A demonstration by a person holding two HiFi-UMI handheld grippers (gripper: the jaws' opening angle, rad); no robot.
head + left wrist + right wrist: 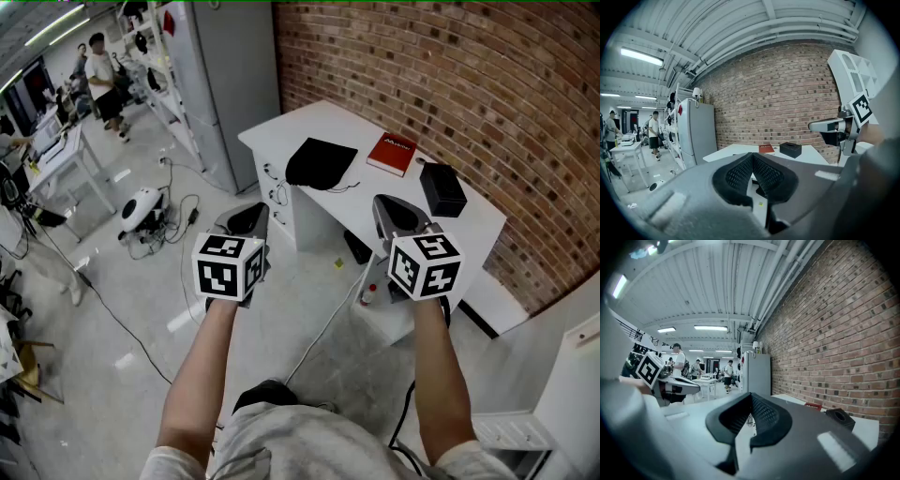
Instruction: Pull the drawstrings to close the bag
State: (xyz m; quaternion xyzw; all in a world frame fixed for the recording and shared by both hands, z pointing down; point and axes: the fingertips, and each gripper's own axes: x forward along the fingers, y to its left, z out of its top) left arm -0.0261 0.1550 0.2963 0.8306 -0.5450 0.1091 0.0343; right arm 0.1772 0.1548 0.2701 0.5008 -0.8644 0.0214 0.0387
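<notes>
Head view: bag [321, 161] on surface [309, 124], well ahead of left gripper [247, 217] and right gripper [397, 214]. Fingers [736, 176] of both shut, empty. Judged next: approach, open fingers, pinch drawstrings [345, 187] at bag's near edge, pull outward evenly.

On the head view, the black bag [321, 161] drawstrings [343, 187] are too small for me to trace. Print on the red book [392, 153] is unreadable. My right tongs [384, 202] hide part of the tabletop [309, 122].
</notes>
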